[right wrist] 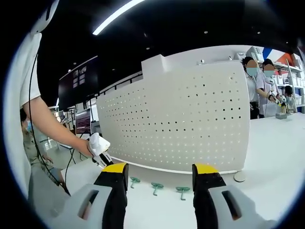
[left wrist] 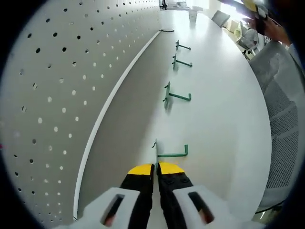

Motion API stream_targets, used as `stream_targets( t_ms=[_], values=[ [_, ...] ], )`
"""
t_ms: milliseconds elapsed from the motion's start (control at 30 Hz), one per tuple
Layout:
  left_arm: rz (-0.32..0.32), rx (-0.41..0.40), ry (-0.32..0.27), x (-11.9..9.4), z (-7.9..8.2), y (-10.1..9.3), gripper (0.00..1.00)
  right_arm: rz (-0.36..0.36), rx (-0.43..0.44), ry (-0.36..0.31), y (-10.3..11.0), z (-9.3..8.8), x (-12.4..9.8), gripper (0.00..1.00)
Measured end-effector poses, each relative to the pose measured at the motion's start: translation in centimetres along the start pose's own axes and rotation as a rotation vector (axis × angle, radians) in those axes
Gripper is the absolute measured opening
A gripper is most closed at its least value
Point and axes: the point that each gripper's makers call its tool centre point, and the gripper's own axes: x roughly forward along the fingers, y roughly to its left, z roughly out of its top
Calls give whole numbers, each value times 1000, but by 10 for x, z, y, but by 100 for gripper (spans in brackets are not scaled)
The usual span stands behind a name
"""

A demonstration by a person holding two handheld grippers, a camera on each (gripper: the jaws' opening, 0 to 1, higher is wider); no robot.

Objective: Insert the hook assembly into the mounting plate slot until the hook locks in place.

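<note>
1. Left gripper, bottom centre of the left gripper view: I see the yellow-tipped jaws clenched on the upright plate of the nearest green hook. Its arm sticks out right, just above the tips.
2. Three other green hooks sit on the white table, in a line running up the frame: mid hook, next hook, far hook.
3. White pegboard fills the left side of that view; its bottom edge runs diagonally from lower left to top centre. The held hook is near that edge, not touching the board as far as I can tell.
4. Right gripper, bottom of the right gripper view: released, jaws wide apart, nothing between them.
5. Same view: the pegboard stands upright across the centre. Three green hooks show in the gap between the jaws: one, two, three, lined up on the table in front of the board.
6. Left gripper comes in at mid left, held at the end of a person's arm.
7. Two people stand at the right edge, behind the table.
</note>
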Motion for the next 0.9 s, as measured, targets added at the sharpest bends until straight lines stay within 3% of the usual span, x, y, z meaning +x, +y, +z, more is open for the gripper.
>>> stream_targets(
  t_ms=[333,533,900],
  values=[
    [5,10,-5,0,0,-1,2,-2,1,3,0,0,0,52],
    [41,-23,-59,-2,-1,0,1,-3,3,3,0,0,0,52],
    [47,-41,-61,-2,1,0,1,0,3,-1,0,1,0,51]
  ],
)
